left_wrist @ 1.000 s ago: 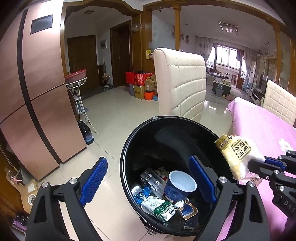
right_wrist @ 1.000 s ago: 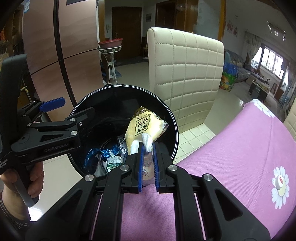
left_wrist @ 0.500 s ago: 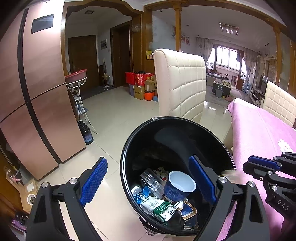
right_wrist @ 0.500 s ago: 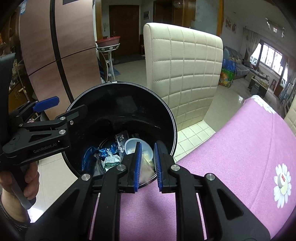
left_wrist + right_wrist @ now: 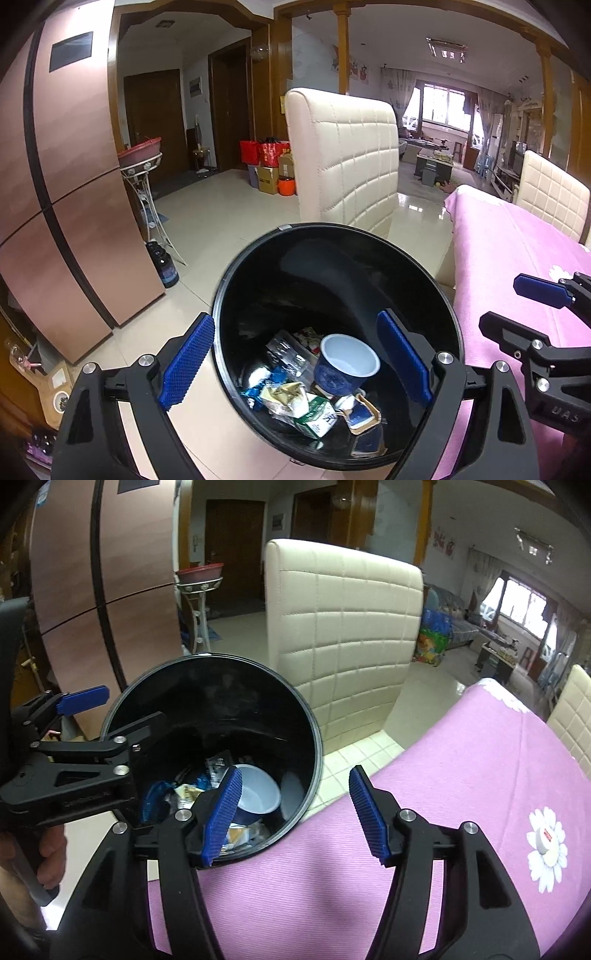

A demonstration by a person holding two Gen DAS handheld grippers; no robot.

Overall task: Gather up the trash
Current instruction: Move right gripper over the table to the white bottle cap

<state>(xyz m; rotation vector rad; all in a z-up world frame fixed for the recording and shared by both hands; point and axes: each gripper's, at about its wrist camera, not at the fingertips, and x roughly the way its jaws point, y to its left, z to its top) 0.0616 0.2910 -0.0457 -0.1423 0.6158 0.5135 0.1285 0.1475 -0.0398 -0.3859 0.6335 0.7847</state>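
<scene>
The right gripper (image 5: 295,812) has just been opening; its blue pads (image 5: 367,814) stand apart with nothing between them, tilted downward over the seam where the black bin's rim (image 5: 314,738) meets the pink tablecloth (image 5: 480,775). The left gripper (image 5: 295,362) also gapes wide, one pad at 9 o'clock outside the bin wall (image 5: 332,280), the other at 3 o'clock within, no pad visibly pressing. Trash lies at the bin's bottom: a blue cup (image 5: 347,365) upright, a green-and-white carton (image 5: 314,413) at 6 o'clock. A cream chair (image 5: 347,162) backs the bin at 12 o'clock; bare tile opens toward 10. A hand (image 5: 48,853) is half cut off at the frame edge. Wrappers under the cup are indistinct.
</scene>
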